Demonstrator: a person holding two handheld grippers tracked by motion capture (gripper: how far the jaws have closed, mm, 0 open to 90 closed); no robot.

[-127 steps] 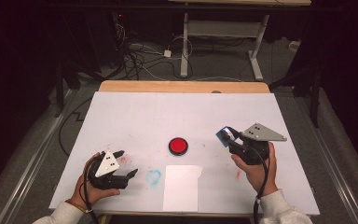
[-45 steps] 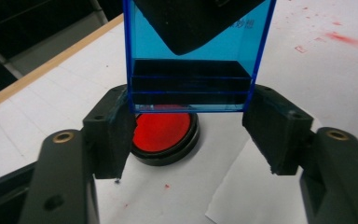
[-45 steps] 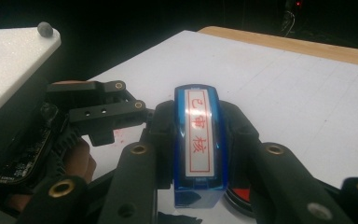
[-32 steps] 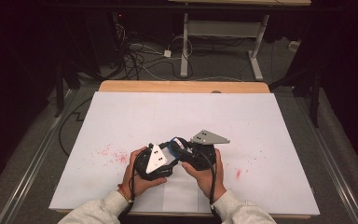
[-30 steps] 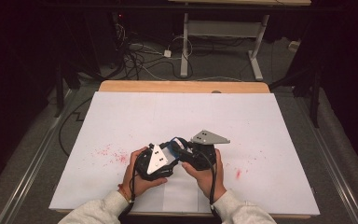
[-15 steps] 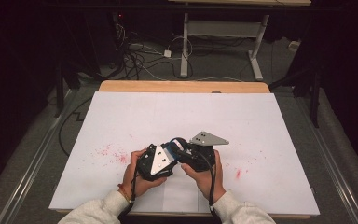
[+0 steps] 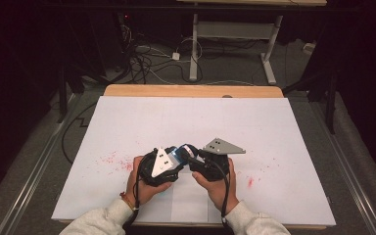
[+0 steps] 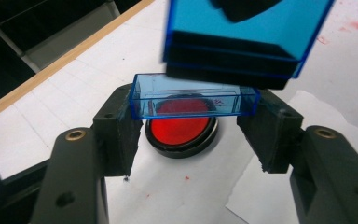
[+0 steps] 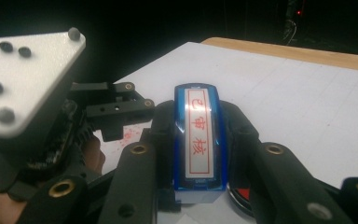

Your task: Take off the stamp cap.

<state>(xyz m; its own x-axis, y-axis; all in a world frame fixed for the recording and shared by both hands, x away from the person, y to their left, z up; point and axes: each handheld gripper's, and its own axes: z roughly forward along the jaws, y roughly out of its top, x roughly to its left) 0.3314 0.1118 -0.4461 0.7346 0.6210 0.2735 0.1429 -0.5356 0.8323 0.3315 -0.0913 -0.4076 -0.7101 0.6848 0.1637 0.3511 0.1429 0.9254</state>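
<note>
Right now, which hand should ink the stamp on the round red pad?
Probably right: the right gripper clamps the blue plastic stamp; the left gripper holds its clear blue cap.

stamp: blue, red characters | ink pad: red

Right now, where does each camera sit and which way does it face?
High view: above the person's side, facing forward and down on the table; left hand, right hand, left claw and right claw show.
Left gripper view: rides the left claw, looking down along its jaws, shut on a clear cap, at the ink pad.
Right gripper view: rides the right claw, jaws shut on the stamp; the left claw at its left.
Shared: both gripper views show the stamp.
</note>
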